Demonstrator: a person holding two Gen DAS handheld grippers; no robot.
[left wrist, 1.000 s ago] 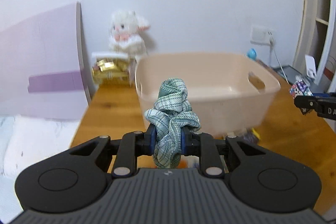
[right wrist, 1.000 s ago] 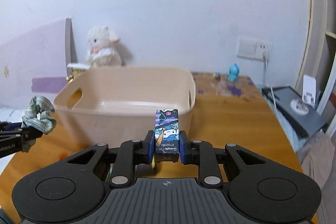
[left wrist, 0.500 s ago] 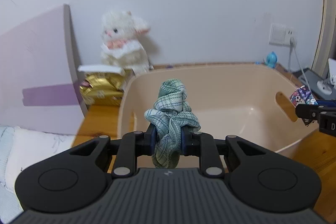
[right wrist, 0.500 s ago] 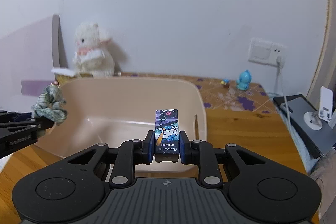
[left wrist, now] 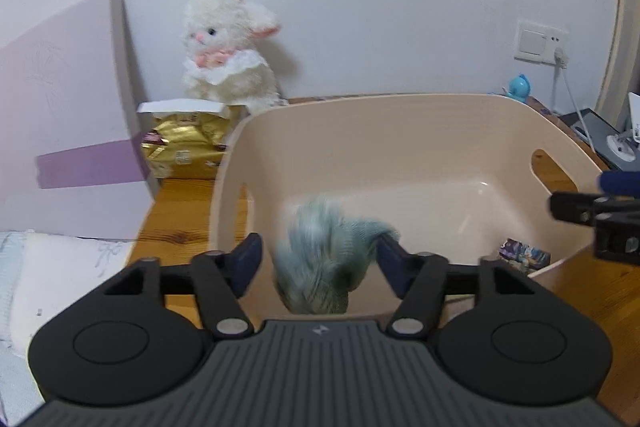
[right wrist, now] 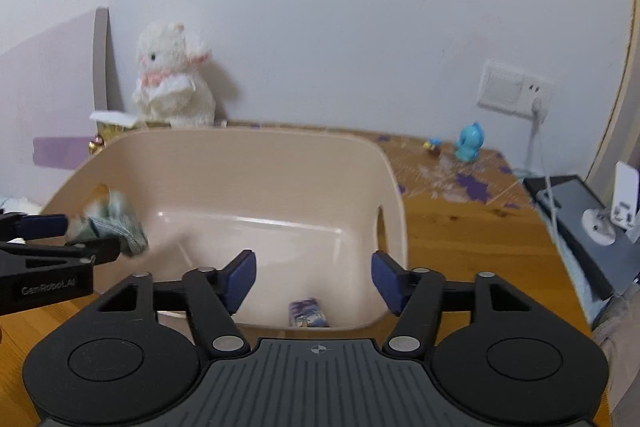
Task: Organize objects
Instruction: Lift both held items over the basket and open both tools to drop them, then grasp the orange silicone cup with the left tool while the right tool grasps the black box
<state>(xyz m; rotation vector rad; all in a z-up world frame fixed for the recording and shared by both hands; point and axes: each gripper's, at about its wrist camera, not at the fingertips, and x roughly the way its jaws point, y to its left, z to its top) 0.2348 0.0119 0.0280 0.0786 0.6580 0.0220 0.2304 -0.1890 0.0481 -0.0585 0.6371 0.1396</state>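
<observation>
Both grippers are spread wide over the beige plastic bin (right wrist: 394,187) with nothing gripped. The left gripper (left wrist: 318,259) has the green plaid scrunchie (left wrist: 324,259) blurred between its fingers, looks like mid-drop. The right gripper (right wrist: 312,277) is empty, and the little card box (right wrist: 306,313) sits low center on the bin floor. The risk I see: the scrunchie snagging on a pad (left wrist: 390,259) or bouncing off the near rim onto the wooden table (right wrist: 460,239).

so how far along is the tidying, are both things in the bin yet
Nearly. The card pack already lies on the floor of the beige bin, below the open right claw. The green scrunchie is blurred between the spread fingers of the left claw, over the bin, apparently dropping and not yet settled. Left: it has to land inside. The plush rabbit and gold bag sit outside the bin.
</observation>
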